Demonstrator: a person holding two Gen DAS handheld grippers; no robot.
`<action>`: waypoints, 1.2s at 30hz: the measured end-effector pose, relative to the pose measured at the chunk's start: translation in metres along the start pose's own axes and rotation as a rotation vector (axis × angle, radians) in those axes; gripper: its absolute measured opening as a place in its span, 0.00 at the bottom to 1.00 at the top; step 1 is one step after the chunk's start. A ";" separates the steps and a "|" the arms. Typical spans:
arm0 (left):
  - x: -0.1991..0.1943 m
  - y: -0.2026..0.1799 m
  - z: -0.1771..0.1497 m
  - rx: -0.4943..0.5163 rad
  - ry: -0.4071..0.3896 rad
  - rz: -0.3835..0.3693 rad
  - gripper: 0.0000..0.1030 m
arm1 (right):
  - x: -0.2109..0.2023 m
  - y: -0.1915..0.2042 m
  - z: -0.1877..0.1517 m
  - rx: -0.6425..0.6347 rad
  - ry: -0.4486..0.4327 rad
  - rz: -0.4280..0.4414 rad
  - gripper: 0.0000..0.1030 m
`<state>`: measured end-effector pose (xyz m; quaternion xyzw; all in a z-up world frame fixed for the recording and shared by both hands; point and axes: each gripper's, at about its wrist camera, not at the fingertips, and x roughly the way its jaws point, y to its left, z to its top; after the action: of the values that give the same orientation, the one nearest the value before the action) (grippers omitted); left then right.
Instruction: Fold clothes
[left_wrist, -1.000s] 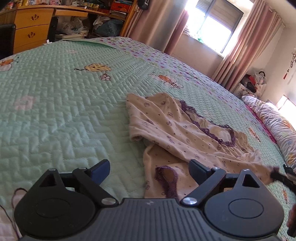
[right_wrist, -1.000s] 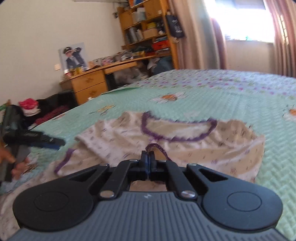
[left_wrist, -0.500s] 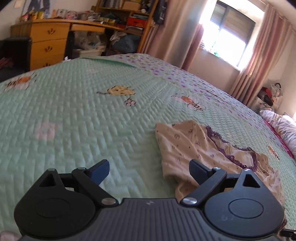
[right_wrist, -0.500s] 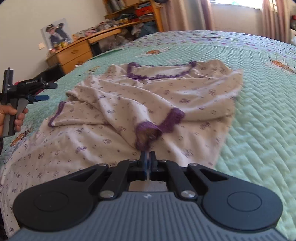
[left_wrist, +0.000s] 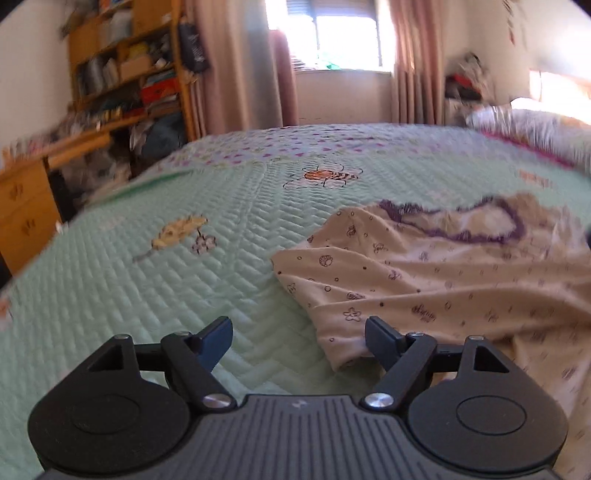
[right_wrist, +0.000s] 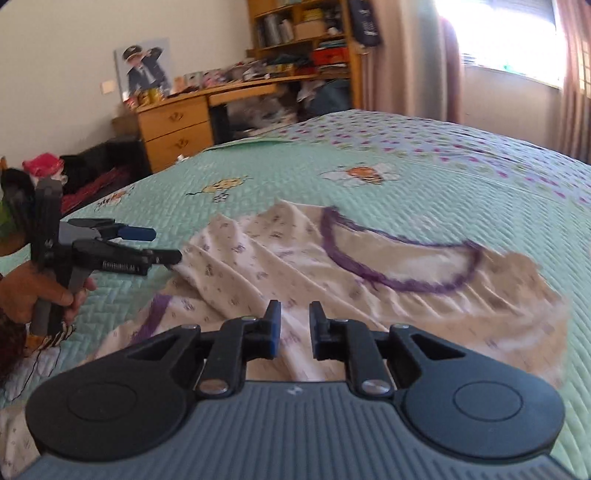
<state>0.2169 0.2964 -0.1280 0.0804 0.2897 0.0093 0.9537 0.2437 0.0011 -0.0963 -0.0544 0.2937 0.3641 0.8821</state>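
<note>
A cream printed garment with a purple-trimmed neckline lies rumpled on the green quilted bed. My left gripper is open, low over the quilt, and the garment's near corner lies just inside its right finger. In the right wrist view the garment spreads ahead, neckline toward the far right. My right gripper is open with a narrow gap, hovering over the cloth and holding nothing. The left gripper, held by a hand, has its lower finger touching the garment's left edge.
A wooden desk with drawers and cluttered shelves stand beyond the bed's far left side. Curtains and a bright window are at the back. A pillow lies at the right. Dark bags sit on the floor.
My right gripper was shut on the purple-trimmed sleeve; it has opened and let go. My left gripper swung round and moved up to the garment's left corner.
</note>
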 end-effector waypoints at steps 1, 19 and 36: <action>-0.001 0.001 0.001 0.018 -0.001 0.004 0.79 | 0.012 0.005 0.007 -0.009 0.009 0.012 0.18; 0.028 -0.015 0.004 0.314 0.161 -0.474 0.30 | 0.110 0.022 0.056 0.083 0.087 0.134 0.17; 0.022 0.001 -0.016 0.223 0.100 -0.490 0.34 | 0.180 0.048 0.090 -0.107 0.121 0.274 0.60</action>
<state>0.2262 0.3016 -0.1529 0.1115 0.3467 -0.2498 0.8972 0.3550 0.1735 -0.1173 -0.0825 0.3314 0.4923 0.8006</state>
